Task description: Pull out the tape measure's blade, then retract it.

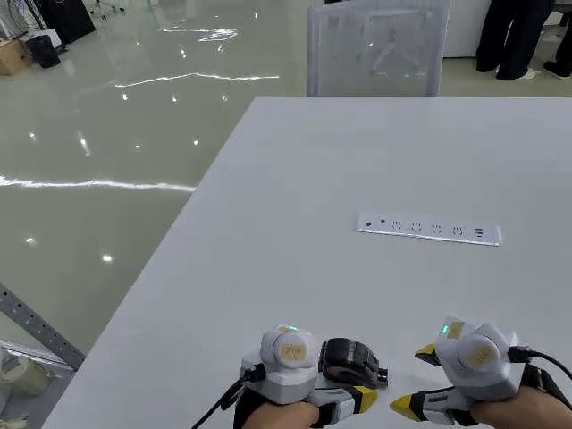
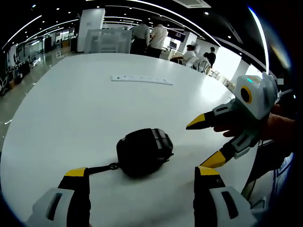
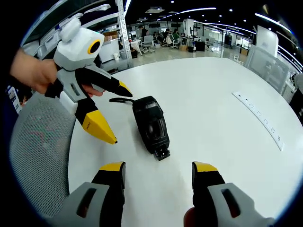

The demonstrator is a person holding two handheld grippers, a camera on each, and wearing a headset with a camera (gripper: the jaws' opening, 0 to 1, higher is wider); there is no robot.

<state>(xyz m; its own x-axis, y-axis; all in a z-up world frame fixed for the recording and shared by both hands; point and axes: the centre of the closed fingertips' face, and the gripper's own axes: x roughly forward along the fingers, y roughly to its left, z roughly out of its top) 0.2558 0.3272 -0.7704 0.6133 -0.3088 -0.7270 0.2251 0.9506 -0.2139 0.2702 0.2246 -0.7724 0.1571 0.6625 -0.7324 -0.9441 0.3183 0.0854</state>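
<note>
White table (image 1: 295,179) is bearing a black tape measure (image 2: 142,152); left gripper (image 2: 140,172) and right gripper (image 3: 158,166) are facing it, jaws gaping.

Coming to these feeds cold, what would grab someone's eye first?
The black tape measure lies on the white table near its front edge, with its blade not pulled out. On either side of it are the yellow-tipped left claw and right claw, both open. Farther back lies a white power strip.
</note>
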